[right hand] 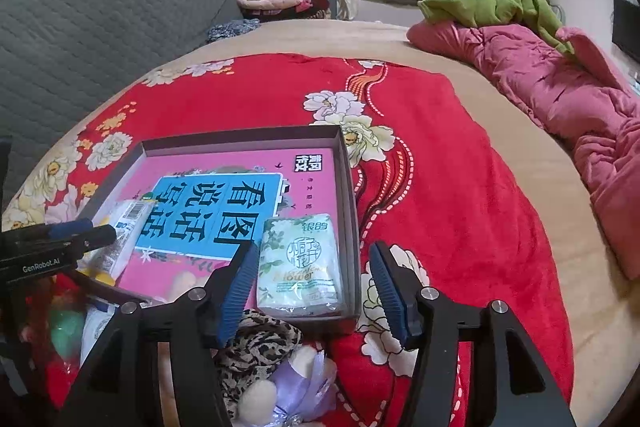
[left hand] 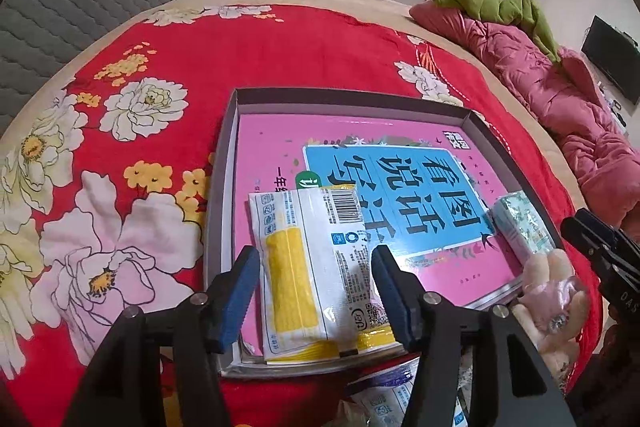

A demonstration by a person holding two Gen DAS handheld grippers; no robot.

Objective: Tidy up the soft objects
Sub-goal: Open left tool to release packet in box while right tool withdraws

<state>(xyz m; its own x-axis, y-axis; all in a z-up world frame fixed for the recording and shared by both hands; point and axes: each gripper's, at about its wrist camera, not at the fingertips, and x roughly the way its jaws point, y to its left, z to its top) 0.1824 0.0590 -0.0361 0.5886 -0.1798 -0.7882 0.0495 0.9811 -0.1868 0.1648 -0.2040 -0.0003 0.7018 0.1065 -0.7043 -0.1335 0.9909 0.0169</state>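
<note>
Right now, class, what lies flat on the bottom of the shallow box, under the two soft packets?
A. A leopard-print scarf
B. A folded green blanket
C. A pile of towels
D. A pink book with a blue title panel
D: the pink book with its blue panel fills the floor of the box, and the yellow-and-white packet and the tissue pack rest on top of it.

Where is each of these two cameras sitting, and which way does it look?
Left wrist view: sits on the left tongs, looking down at the yellow-and-white plastic packet between their open fingers; the right tongs show at the edge.
Right wrist view: sits on the right tongs, looking down at the pale green tissue pack.
Both share the shallow grey cardboard box holding the pink book, on the red flowered blanket.
</note>
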